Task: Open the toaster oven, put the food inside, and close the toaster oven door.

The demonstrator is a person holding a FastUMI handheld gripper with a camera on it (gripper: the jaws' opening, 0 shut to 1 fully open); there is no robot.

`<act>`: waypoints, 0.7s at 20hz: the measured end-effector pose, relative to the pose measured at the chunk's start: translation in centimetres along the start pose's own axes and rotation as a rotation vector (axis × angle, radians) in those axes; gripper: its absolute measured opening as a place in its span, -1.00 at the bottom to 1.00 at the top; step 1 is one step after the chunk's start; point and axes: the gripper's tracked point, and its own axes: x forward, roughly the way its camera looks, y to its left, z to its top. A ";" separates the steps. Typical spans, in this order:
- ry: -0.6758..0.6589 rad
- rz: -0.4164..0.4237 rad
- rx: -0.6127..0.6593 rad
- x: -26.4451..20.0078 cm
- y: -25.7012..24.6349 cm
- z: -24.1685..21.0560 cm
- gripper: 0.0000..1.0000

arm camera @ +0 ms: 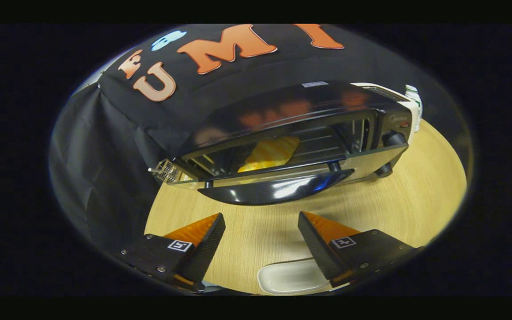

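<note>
Food's already in, so we're basically at the last step: shutting the door. The glossy black toaster oven [300, 133] sits mid-frame on the light wood-grain tabletop [394, 209], tilted in this view, w/ its glass door [278, 178] dropped open toward the camera and the curved black door handle [274, 189] at its front lip. Inside on the wire rack there's the yellow-orange food item [270, 153] (looks like a pastry or bread, can't say for sure), sitting a bit left of the cavity's center.

The gripper [261, 238] hangs low in the frame, fingers spread wide apart w/ nothing between them, just bare table. The handle is a little ahead of the fingertips, not touching. Below, btwn the fingers near the bottom of the frame, is a white rounded dish [289, 278], which looks empty to me.

Next move imo: get under the door's front edge or the handle and swing it up till it closes. Prob easier to push from below w/ one finger than to pinch that slick handle. Watch that the oven doesn't slide back on the table.

Upper right, behind the oven, a white bottle [414, 104] pokes out.
</note>
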 end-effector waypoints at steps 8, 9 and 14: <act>-0.062 -0.054 -0.020 1.1 0.0 4.6 0.93; -0.077 -0.059 -0.038 1.1 0.0 4.7 0.94; -0.122 -0.052 -0.059 -2.1 0.7 5.1 0.95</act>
